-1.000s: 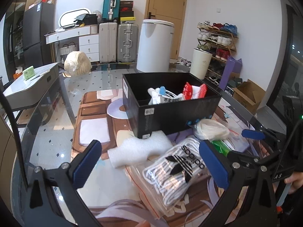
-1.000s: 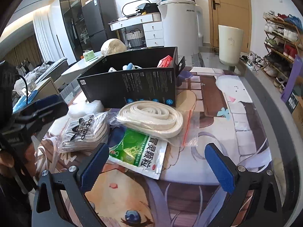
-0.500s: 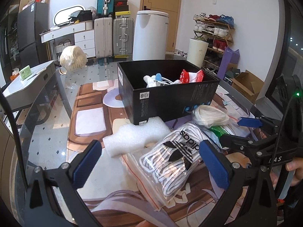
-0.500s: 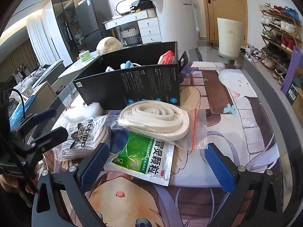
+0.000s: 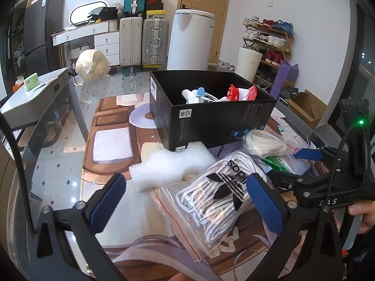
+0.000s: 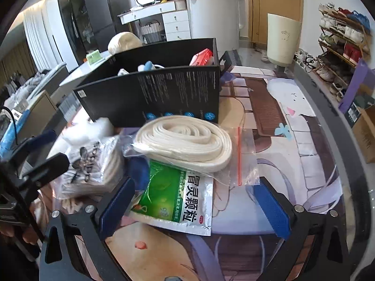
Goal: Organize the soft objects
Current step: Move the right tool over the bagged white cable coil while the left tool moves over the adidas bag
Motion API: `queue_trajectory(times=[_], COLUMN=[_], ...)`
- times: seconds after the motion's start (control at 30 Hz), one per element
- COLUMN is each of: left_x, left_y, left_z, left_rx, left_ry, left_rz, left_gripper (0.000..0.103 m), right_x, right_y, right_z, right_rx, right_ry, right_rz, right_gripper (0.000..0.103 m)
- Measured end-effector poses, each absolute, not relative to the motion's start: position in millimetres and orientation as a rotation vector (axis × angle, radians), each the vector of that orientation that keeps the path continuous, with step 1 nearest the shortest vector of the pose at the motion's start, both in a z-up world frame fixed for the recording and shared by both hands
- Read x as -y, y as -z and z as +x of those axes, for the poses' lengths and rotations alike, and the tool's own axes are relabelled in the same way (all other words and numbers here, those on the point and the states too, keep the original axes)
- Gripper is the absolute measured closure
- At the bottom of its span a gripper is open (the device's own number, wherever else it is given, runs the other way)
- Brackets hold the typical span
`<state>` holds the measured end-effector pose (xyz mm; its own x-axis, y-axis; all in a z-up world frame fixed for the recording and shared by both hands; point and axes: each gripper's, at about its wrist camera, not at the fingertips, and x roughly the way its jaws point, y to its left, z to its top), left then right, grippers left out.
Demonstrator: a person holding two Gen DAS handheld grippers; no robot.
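Both grippers hang with jaws spread wide and empty in front of the black box [image 5: 211,119], the left gripper [image 5: 187,199] bracketing the bagged white laces [image 5: 218,196], the right gripper [image 6: 194,201] over the green sachet [image 6: 178,199], apparently lined up to lift each into that box

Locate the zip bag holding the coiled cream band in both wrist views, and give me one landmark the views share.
Left wrist view: the bag with the cream band sits right of centre, just in front of the black box's near right corner, above the green sachet.
Right wrist view: the same bag lies at centre, its near edge overlapping the sachet.
Shared landmark: the black box directly behind it.
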<state>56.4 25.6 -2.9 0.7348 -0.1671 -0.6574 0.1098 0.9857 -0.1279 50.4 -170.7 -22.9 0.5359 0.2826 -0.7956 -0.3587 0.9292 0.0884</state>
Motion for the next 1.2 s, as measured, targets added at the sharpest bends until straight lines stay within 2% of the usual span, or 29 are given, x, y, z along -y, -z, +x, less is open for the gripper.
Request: queue_trajectory(times=[1.2], left_x=[-34], left_y=[10], left_z=[63], left_rx=[-0.77], left_ry=[0.167], left_rz=[-0.153], left_gripper=[0.0], right_x=[147], right_y=[19], right_z=[86], right_rx=[-0.927], right_ry=[-0.544], right_rz=[-0.181], right_gripper=[0.0])
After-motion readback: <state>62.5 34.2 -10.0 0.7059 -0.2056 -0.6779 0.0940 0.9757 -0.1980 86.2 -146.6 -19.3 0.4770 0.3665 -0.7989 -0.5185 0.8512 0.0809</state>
